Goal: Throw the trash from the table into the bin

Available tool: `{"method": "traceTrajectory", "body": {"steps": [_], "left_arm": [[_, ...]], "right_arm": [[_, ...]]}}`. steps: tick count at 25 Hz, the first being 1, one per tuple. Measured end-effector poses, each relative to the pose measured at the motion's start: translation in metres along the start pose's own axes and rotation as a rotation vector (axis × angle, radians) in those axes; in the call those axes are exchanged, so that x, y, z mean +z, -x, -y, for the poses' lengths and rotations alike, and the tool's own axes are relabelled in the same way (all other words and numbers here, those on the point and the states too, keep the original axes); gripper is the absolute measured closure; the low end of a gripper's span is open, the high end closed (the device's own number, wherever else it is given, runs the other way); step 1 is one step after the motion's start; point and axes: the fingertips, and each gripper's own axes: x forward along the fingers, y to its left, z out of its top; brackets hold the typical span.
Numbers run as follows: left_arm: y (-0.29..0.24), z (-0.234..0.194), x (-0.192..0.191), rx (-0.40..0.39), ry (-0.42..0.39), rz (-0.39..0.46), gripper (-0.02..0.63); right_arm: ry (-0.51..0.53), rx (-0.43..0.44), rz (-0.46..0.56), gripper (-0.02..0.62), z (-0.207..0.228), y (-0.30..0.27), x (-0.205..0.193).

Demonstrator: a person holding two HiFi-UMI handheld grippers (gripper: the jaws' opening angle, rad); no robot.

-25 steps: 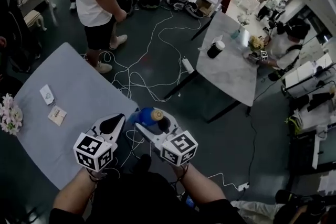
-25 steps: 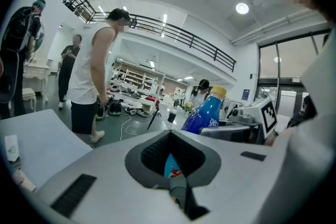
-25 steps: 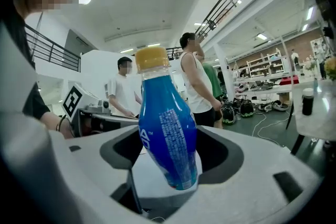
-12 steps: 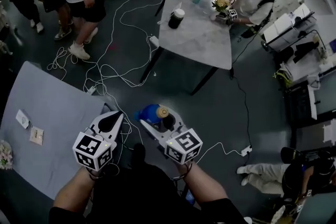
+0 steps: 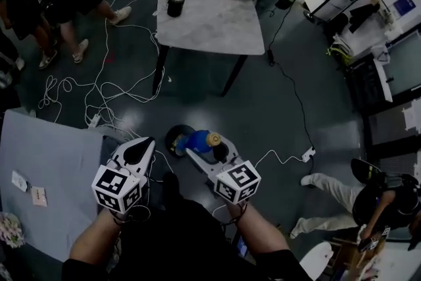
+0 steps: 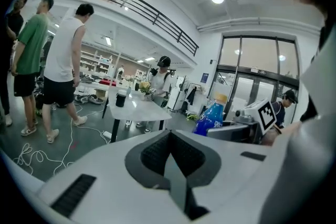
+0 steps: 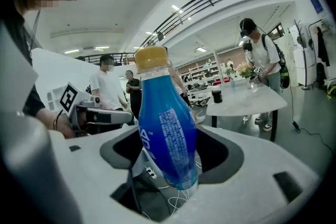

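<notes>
Right gripper view: right gripper (image 7: 176,157) fingers clamped on blue bottle (image 7: 167,123), held over floor just off the worktop (image 5: 46,154). Left gripper (image 6: 167,157) fingers closed, empty. Carry step; next: get bottle above bin mouth, release. Can't confirm bin

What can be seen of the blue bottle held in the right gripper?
The blue plastic bottle narrows to a neck closed by a yellow cap and carries white print down its side. Its lower body is clamped between the jaws of the right gripper, cap uppermost in the right gripper view. It is held above the dark floor; nothing else touches it.
</notes>
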Motion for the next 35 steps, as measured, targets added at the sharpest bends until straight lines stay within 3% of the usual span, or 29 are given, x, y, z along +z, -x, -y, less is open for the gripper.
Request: {"method": "traceTrajectory", "body": {"steps": [15,26,35], "left_arm": [[-0.089,-0.022,-0.050,-0.018,0.043,-0.117,0.592],[-0.151,-0.061,-0.117,-0.017,0.105,-0.207,0.592],[-0.197,-0.095,-0.201,-0.010,0.163,-0.272,0.592]], "right_arm": [[-0.090,-0.080,-0.060,0.285,0.090,-0.025,-0.060],[-0.149,-0.096,-0.147,0.285,0.154,-0.080,-0.142],[-0.182,-0.091,-0.230,0.285,0.197,-0.130,-0.238]]}}
